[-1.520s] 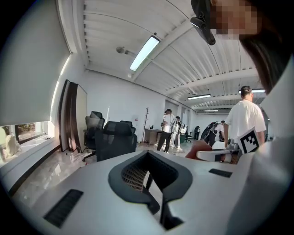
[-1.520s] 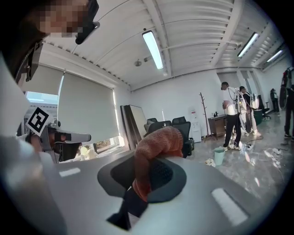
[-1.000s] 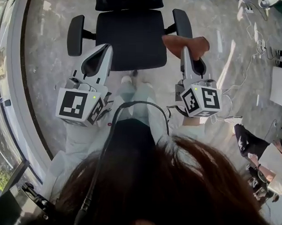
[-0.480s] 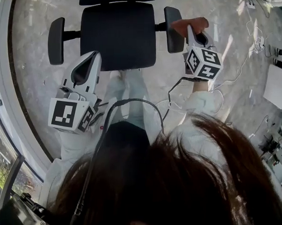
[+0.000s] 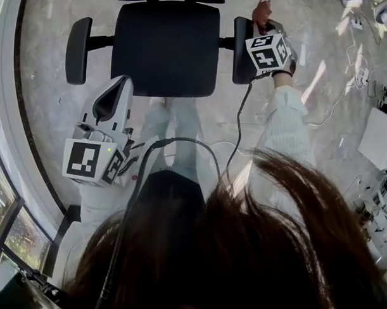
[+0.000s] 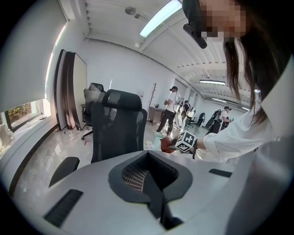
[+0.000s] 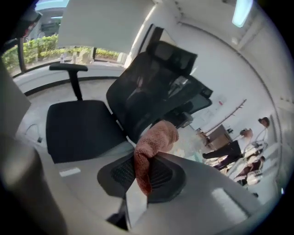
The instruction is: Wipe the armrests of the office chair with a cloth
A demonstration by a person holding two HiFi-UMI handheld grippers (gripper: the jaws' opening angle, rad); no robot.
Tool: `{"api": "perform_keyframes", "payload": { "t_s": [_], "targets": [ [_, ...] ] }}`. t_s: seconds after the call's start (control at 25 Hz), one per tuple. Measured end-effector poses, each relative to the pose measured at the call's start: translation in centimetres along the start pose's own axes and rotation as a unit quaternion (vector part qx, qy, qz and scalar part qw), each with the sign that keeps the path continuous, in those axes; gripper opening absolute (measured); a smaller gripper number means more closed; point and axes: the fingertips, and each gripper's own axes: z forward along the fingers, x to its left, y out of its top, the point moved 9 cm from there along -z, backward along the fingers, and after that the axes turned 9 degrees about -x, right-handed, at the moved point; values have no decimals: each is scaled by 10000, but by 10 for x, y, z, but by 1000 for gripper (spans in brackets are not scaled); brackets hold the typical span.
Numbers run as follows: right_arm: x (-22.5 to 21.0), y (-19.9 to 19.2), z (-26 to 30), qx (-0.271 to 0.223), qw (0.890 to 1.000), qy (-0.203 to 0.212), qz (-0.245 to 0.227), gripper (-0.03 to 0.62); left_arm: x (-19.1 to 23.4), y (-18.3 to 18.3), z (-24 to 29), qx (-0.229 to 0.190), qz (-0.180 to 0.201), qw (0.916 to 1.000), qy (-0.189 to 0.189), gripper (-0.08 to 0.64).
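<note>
- Right gripper (image 5: 264,21): jaws clamped on cloth (image 7: 153,140), at armrest (image 5: 241,65), upper right of frame, apparently for wiping.
- Left gripper (image 5: 114,96): jaws together, empty, idle at lower left.

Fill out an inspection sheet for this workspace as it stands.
Surface: glossy stone floor; no table in view.
Job's things: black office chair, seat bare; reddish cloth at the rear end of the right-side armrest, contact unclear; left-side armrest bare.
Clutter: white panel on the floor at right.
Grippers: right gripper shut on the cloth; left gripper shut, empty, clear of both armrests.
Cables: black cable hangs from the right gripper; pale cables loose on the floor.
Surroundings: curved window ledge; people standing far behind the chair.
</note>
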Motion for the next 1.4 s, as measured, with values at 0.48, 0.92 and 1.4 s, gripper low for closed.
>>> {"api": "perform_keyframes", "payload": {
  "t_s": [0.48,0.92,1.4],
  "targets": [
    [74,-29,-32,628,9913,1153,31,35,-10,2,5,10,3,9994,-357,3],
    [153,-58,-136,550,9911,1194,210,35,-26,11,3,-152,31,9970,-753,3],
    [125,-60,-106,488,9929,1088,-49,35,-27,-4,6,-32,-101,9984,-550,3]
  ]
}}
